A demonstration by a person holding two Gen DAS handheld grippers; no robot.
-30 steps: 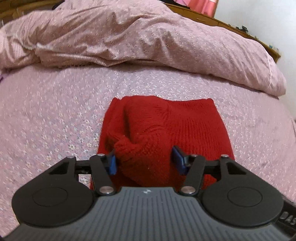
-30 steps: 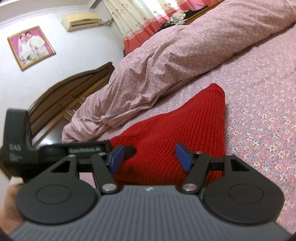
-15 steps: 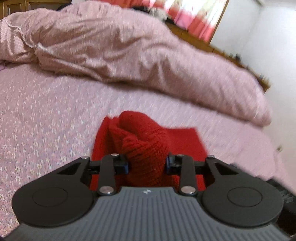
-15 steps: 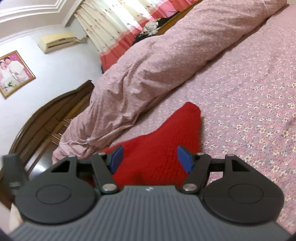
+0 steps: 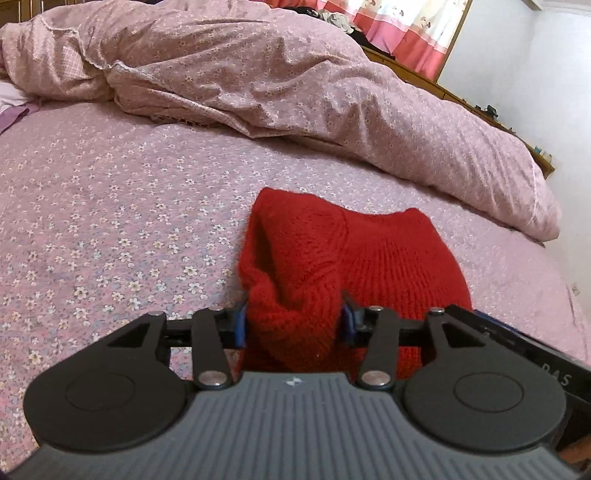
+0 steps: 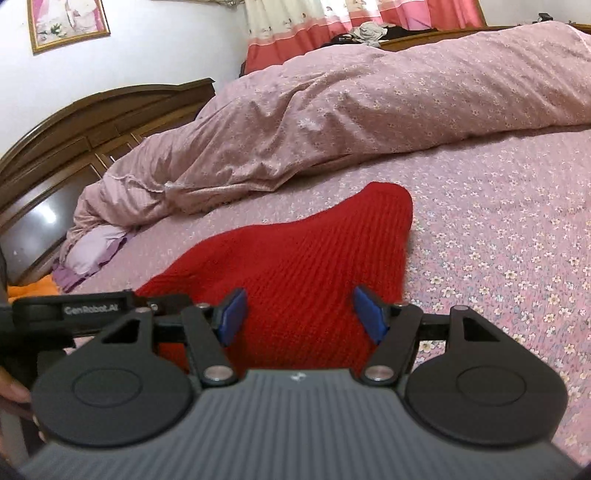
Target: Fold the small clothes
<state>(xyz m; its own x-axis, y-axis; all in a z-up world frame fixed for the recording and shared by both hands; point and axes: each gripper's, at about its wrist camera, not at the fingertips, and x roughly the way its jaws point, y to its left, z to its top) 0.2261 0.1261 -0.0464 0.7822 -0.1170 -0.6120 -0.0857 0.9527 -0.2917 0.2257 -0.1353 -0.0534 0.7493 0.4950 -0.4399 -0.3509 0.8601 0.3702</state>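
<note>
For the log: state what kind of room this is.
A home bedroom, most likely: a bed with a pink floral sheet and rumpled pink duvet, a dark carved wooden headboard, and a gold-framed wall portrait.

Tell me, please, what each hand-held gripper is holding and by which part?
The left hand-held gripper pinches a bunched fold at the near edge of the red knitted garment. The right hand-held gripper is open, holding nothing.

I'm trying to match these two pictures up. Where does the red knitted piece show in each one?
Left wrist view: the red knitted garment lies centre-right on the bed, a bunched part pinched by the left gripper.
Right wrist view: it spreads across the lower centre, behind the open right gripper.
Shared landmark: the rumpled pink floral duvet lies beyond the garment in both.
</note>
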